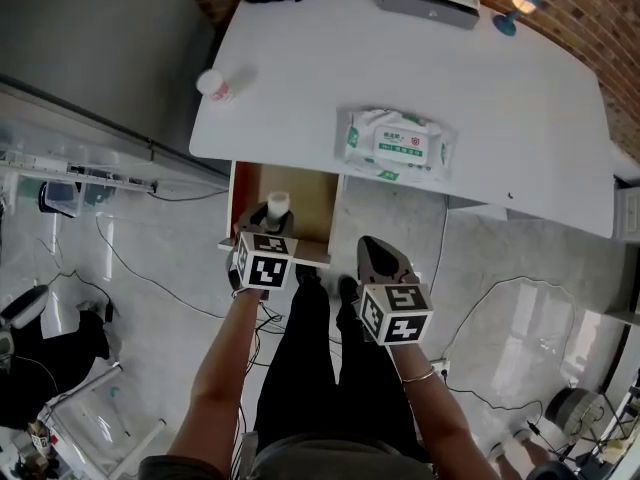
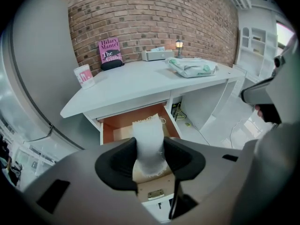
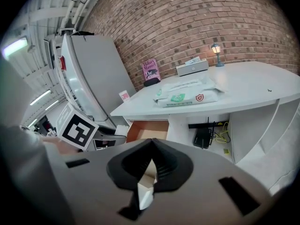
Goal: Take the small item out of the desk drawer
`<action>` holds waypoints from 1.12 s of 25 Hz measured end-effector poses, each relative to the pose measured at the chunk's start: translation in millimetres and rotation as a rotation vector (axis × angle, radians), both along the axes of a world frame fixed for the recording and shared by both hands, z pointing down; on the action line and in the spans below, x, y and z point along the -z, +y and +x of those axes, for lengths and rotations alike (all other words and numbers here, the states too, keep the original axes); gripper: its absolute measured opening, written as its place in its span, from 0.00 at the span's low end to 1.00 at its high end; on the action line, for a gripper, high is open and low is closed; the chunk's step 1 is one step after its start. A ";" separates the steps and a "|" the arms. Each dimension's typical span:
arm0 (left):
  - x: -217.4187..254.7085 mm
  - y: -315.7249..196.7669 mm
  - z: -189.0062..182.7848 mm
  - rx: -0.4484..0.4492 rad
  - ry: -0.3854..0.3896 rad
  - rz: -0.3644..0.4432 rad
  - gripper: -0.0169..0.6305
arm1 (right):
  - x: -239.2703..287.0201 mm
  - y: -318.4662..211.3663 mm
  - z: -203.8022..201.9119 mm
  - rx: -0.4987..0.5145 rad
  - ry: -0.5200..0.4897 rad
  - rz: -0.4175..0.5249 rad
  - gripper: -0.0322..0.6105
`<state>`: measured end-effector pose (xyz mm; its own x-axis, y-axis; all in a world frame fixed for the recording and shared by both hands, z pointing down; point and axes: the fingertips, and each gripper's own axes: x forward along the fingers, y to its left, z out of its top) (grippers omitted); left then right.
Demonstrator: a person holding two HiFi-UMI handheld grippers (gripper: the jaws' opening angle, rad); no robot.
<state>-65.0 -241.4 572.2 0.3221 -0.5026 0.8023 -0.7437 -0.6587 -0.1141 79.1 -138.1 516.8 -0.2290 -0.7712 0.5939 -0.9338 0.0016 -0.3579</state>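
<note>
Retrieval nearly complete: left gripper [image 2: 149, 149] pinches the small white roll [image 1: 278, 204] above the open drawer [image 1: 310, 190], while the right gripper [image 1: 373, 248], pressed together and empty, hangs at its 4 o'clock; lifting clear likely remains.

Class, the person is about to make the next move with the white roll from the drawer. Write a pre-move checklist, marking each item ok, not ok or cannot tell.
1. Grip: the white roll sits clamped between both pads of the left gripper. Ok.
2. Roll lifted clear of the drawer: it shows over the drawer's front edge, but its height above it is unclear. Cannot tell.
3. Right gripper free to help: jaws together, nothing held. Ok.
4. Place to set the roll down: bare desk top between the cup and the wipes pack. Ok.
5. Drawer shut: it stands open. Not ok.
</note>
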 end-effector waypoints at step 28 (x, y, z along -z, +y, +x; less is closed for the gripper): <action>87.5 54.4 -23.7 0.195 0.198 0.084 0.32 | 62.0 2.4 -17.3 0.159 0.030 0.109 0.06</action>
<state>-88.6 -187.0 484.8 0.3592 -0.6324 0.6863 -0.8688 -0.4952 -0.0015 61.9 -135.7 454.9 -0.3365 -0.7870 0.5171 -0.9288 0.1870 -0.3198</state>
